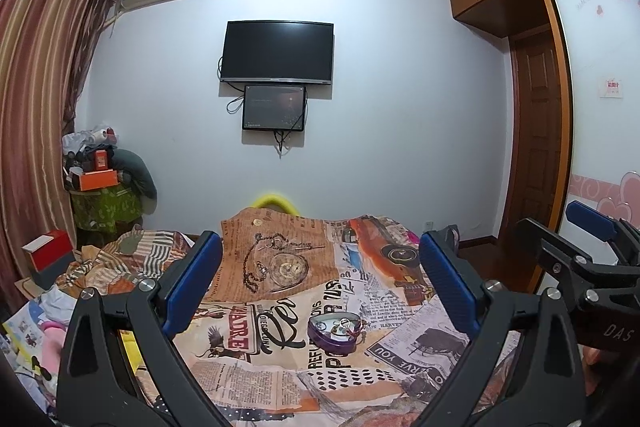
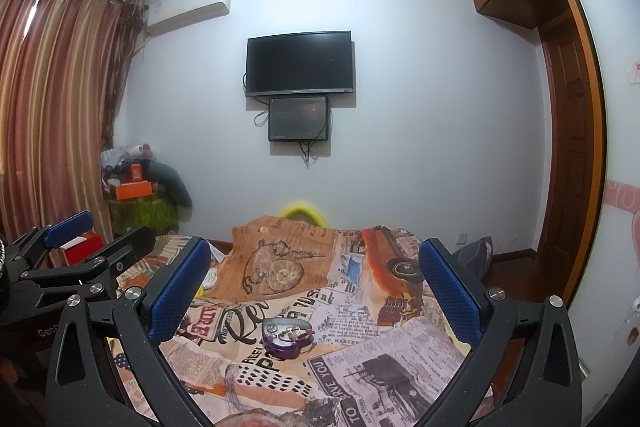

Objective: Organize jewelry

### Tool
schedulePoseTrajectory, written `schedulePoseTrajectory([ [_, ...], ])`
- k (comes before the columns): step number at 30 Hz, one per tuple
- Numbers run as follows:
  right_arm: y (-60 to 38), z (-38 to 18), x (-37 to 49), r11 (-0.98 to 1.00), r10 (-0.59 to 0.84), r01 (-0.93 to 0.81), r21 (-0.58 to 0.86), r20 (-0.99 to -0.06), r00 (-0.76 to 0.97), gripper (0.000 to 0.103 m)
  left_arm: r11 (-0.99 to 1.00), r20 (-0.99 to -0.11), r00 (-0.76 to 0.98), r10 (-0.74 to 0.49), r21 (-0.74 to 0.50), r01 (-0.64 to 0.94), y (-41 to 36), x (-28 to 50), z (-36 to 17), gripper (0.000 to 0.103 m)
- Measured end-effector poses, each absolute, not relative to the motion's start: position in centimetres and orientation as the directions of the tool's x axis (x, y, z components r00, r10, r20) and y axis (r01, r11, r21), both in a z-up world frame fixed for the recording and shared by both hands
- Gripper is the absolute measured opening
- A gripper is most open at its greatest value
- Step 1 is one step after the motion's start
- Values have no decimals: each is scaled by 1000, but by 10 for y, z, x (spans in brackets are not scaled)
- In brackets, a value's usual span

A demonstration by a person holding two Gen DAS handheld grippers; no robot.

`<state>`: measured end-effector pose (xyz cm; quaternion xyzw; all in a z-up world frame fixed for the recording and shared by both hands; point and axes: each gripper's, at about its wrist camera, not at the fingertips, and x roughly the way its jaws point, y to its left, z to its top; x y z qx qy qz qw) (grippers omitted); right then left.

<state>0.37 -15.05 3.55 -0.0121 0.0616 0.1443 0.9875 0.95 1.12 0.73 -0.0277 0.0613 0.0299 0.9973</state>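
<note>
Both my tools wide open, nothing in either: left tool (image 1: 320, 283), right tool (image 2: 316, 287). Purple heart tin (image 1: 335, 331) w/ rings sits on bed cover (image 1: 420, 343), ahead between the fingers, untouched.

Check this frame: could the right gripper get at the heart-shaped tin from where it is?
Probably yes. The right gripper is open, and the heart-shaped tin lies uncovered on the printed cloth ahead of its fingers, with nothing between them.
</note>
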Motion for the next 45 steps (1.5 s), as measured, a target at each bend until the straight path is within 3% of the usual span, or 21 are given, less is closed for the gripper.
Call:
schedulePoseTrajectory([
  [45,-155,36,7,963,270,-268,33,-152,951,103,998,-147,989,22,-58,-31,6,15,1,101],
])
